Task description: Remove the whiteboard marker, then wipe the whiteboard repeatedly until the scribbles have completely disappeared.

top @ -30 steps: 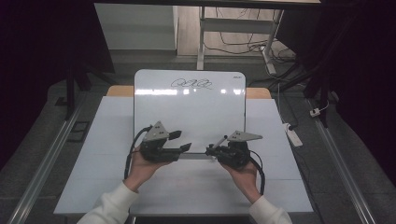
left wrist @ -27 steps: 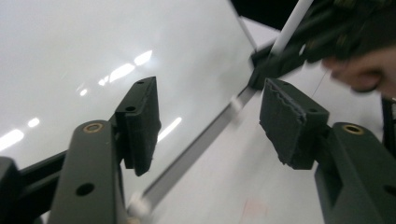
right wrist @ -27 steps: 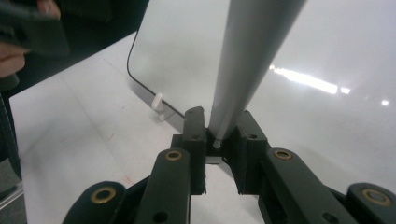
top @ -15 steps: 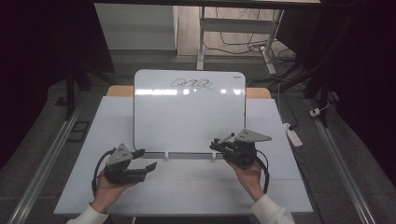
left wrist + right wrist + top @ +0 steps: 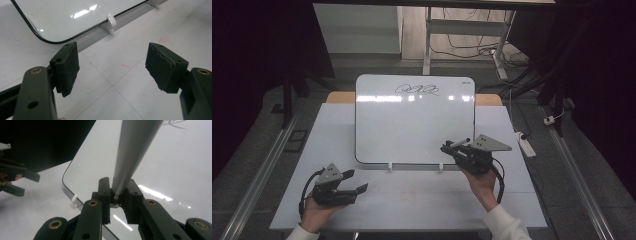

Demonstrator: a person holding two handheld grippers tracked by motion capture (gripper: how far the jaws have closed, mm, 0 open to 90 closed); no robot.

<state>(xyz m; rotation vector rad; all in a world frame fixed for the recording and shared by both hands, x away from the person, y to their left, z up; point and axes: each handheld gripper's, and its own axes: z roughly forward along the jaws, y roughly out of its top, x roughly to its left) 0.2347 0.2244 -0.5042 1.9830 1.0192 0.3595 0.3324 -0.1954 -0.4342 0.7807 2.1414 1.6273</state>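
A whiteboard [image 5: 414, 120] stands propped on the white table [image 5: 332, 135], with a black scribble [image 5: 417, 90] near its top edge. My right gripper [image 5: 447, 147] is at the board's lower right, shut on a grey marker [image 5: 459, 143]. In the right gripper view the marker [image 5: 135, 150] rises from between the jaws of that gripper [image 5: 117, 187] toward the board [image 5: 175, 170]. My left gripper [image 5: 357, 181] rests low at the table's front left. Its jaws have just been opening, and they stand wide with nothing between them [image 5: 112, 62]. The board's lower corner [image 5: 62, 17] lies ahead of it.
Two white clips [image 5: 390, 165] hold the board's bottom edge on a rail. A white power strip [image 5: 524, 145] lies off the table's right side. Desk legs and cables [image 5: 462, 45] stand behind the board. Bare table stretches between my hands.
My left hand has pulled away from the board's lower edge, going left and toward the table's front, and its jaws have spread wider. The right hand with the marker has hardly moved.
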